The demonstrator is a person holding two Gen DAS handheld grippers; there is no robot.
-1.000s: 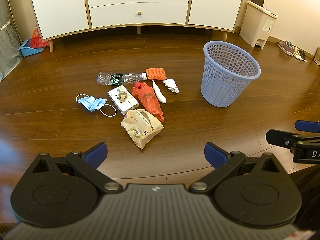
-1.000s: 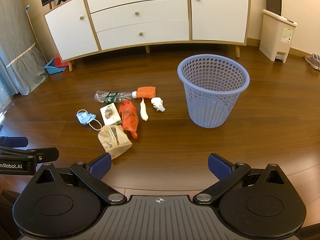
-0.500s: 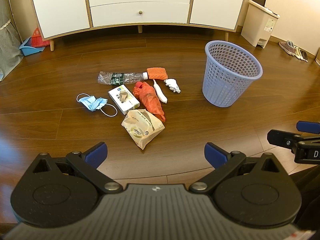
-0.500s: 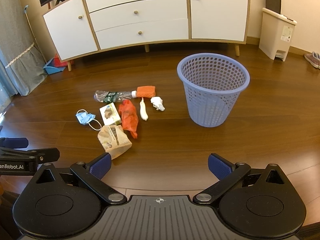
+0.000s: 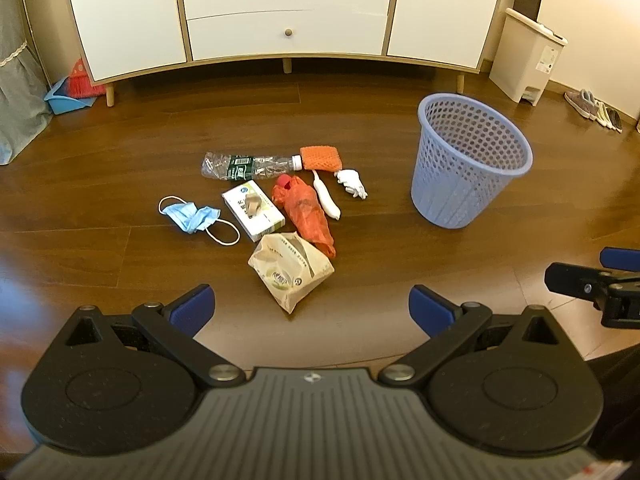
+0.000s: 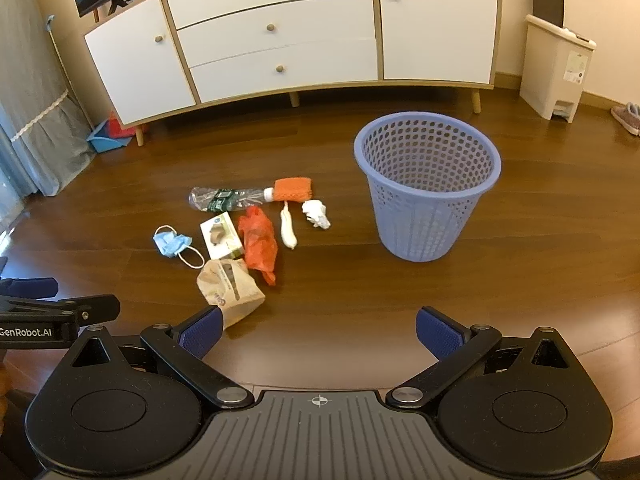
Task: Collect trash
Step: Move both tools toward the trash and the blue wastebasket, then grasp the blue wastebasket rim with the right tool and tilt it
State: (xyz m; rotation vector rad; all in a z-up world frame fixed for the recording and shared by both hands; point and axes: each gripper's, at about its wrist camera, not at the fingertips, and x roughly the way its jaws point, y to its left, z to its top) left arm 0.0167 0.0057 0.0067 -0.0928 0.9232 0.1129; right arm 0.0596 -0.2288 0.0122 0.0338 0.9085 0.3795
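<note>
Trash lies in a cluster on the wooden floor: a crushed clear bottle (image 5: 248, 166), an orange net pad (image 5: 321, 157), a white crumpled tissue (image 5: 352, 183), a white slim wrapper (image 5: 327, 200), an orange plastic bag (image 5: 305, 210), a white box (image 5: 253, 211), a blue face mask (image 5: 191, 218) and a beige paper bag (image 5: 290, 270). A lilac mesh bin (image 5: 470, 158) stands upright to their right, also seen as the bin (image 6: 426, 182) in the right wrist view. My left gripper (image 5: 311, 308) hangs open just short of the paper bag. My right gripper (image 6: 318, 330) is open, its left finger beside the paper bag (image 6: 230, 290).
A white sideboard (image 5: 286, 12) on wooden legs runs along the back wall. A beige pedal bin (image 5: 530, 58) and shoes (image 5: 594, 108) sit at the far right. A blue dustpan (image 5: 70, 94) and grey curtain (image 5: 18, 92) are at the left.
Both grippers have drifted slightly forward and lower toward the trash pile; the litter and bin have not moved. Both stay open.
</note>
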